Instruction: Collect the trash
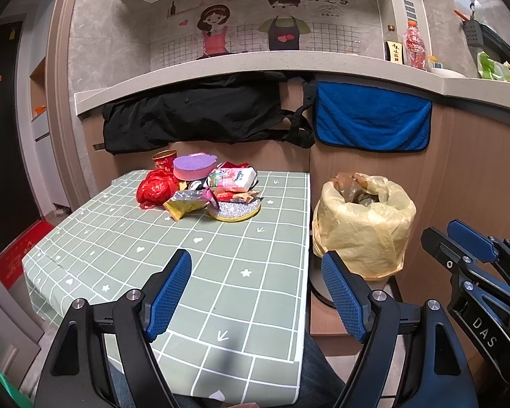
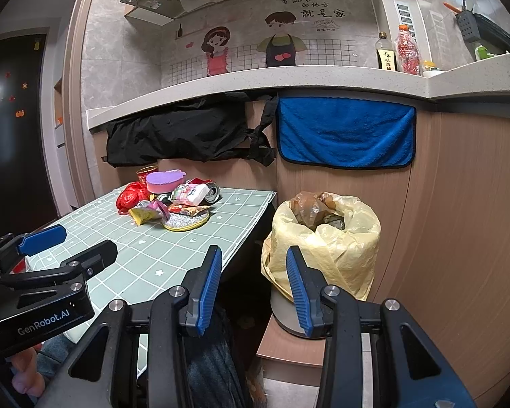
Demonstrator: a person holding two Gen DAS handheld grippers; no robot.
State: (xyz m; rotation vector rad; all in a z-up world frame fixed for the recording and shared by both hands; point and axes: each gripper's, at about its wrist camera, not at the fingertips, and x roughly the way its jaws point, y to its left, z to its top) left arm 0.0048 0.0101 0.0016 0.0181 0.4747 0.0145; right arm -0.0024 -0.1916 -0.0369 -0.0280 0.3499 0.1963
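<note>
Both grippers stand spread and empty: the left gripper (image 1: 255, 292) hangs over the near part of the table (image 1: 119, 238), the right gripper (image 2: 253, 285) just past the table's right edge, in front of the bin (image 2: 326, 248). That bin, lined with a yellow bag and already part full, sits on the floor to the right of the table. Across the far left of the green checked cloth lies the trash (image 1: 200, 187), a loose heap: a red bag (image 1: 154, 187) at its left, a purple sponge (image 1: 194, 166) on top, a tissue pack (image 1: 234, 178), crumpled wrappers and a silver pad (image 1: 236, 209) at its near right. From either tool the heap lies ahead and to the left, well apart; by my reading the left gripper is nearer and points more squarely at it, while the right is nearer the bin. No long axis matters much, since the heap is roughly round. Only the right view shows a crushed can (image 2: 212, 190) at the heap's far right, and the bin's base on a low step; only the left view shows the cloth's near edge.
</note>
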